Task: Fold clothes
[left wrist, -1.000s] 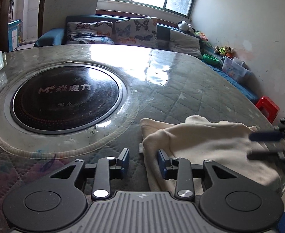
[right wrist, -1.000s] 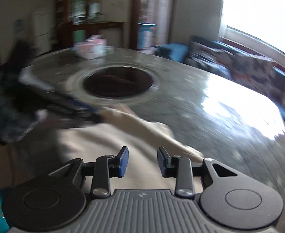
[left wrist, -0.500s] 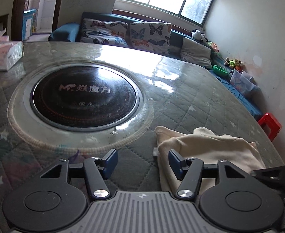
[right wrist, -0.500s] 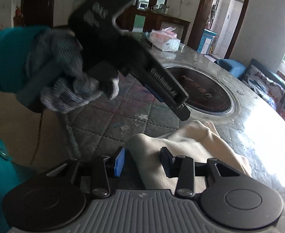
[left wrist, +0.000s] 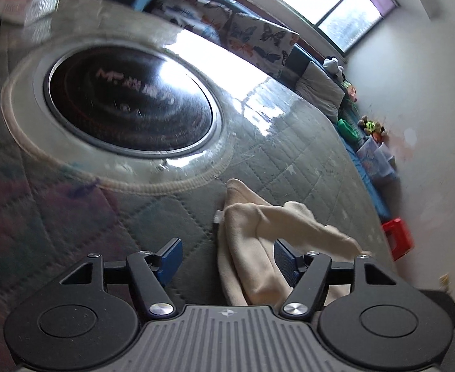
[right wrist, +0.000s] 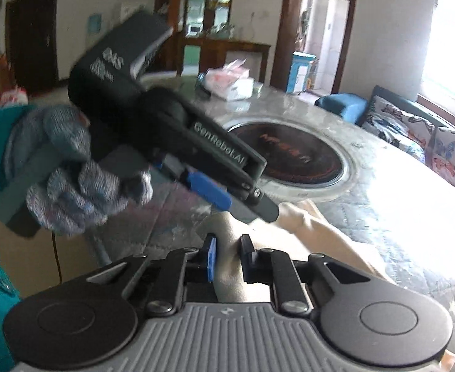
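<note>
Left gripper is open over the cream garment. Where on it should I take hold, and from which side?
Judging by its pose, grip the cream garment at its thick folded left edge, which lies between the open left gripper fingers. Come straight down from above: the cloth lies flat on the quilted table cover, so side approaches would only push it.

One cream garment (left wrist: 252, 248) lies on the round table (left wrist: 289, 155), just beside the single black induction plate (left wrist: 128, 105) set in the table's middle. Beyond that plate, at the table's far edge, sits one tissue box (right wrist: 229, 83). Past the table from the plate stand two butterfly cushions (left wrist: 258, 40), one grey cushion (left wrist: 320, 90) and one red stool (left wrist: 397, 238).
</note>
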Action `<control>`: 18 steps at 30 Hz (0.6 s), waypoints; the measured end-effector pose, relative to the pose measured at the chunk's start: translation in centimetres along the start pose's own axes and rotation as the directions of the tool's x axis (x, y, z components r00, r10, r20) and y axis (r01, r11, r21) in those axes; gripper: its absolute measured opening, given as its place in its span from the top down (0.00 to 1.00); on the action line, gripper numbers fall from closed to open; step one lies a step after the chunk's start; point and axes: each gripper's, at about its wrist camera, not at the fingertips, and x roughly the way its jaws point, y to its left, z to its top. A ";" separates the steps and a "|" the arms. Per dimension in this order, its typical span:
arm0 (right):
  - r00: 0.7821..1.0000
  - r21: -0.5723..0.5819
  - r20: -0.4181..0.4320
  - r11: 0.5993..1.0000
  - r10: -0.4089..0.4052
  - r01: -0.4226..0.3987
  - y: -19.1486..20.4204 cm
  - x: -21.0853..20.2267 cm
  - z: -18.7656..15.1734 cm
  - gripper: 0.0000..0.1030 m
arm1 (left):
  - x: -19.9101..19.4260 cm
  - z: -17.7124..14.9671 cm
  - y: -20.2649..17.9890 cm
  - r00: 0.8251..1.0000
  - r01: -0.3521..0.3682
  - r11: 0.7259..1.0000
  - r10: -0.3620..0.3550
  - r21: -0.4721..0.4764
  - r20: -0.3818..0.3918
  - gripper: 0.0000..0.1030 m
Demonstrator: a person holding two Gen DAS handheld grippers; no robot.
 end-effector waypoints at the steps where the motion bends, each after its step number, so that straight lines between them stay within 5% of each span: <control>1: 1.000 0.012 0.011 1.000 0.000 0.000 -0.3 -0.4 0.0 0.86 | 0.2 0.1 0.0 1.000 0.011 1.000 -0.011 -0.024 -0.007 0.34; 6: 0.998 0.043 0.059 0.999 -0.007 0.004 -1.7 -1.9 -0.1 0.87 | 1.4 0.0 -0.2 0.996 0.070 0.988 -0.077 -0.137 -0.048 0.36; 9: 0.997 0.058 0.074 0.998 -0.003 -0.001 -1.9 -2.4 -0.4 0.87 | 2.3 -0.2 -0.3 0.990 0.103 0.974 -0.119 -0.202 -0.073 0.48; 13: 0.996 0.078 0.083 0.997 0.011 -0.017 -2.3 -2.9 -0.8 0.87 | 3.2 -0.8 -0.2 0.987 0.108 0.964 -0.134 -0.242 -0.090 0.78; 18: 0.997 0.130 0.080 0.991 0.011 -0.021 -3.2 -3.0 -2.0 0.84 | 3.2 -1.0 -0.4 0.989 0.096 0.972 -0.116 -0.212 -0.087 0.82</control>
